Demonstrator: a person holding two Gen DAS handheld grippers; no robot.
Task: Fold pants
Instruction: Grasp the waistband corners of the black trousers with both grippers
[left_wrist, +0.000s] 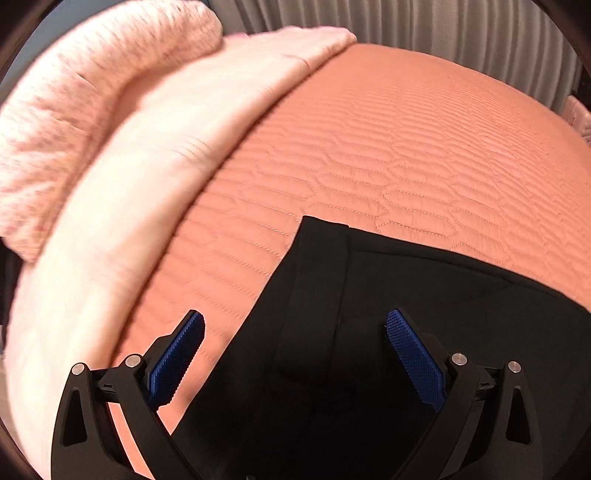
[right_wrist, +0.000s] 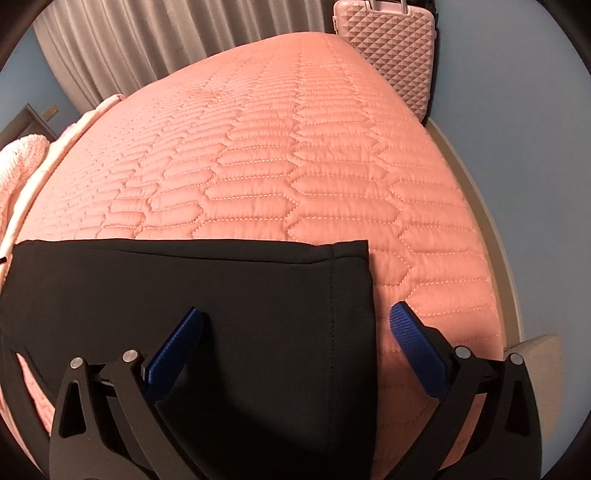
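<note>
Black fabric pants (right_wrist: 229, 317), one pair, folded flat on one salmon quilted bedspread (right_wrist: 295, 155). Left gripper (left_wrist: 295, 354) and right gripper (right_wrist: 295, 350) gape, empty. One pink hard-shell suitcase (right_wrist: 391, 48) at 1 o'clock. No readable writing.

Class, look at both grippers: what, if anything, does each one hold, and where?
Nothing. The left gripper and right gripper are open above the pants.
</note>
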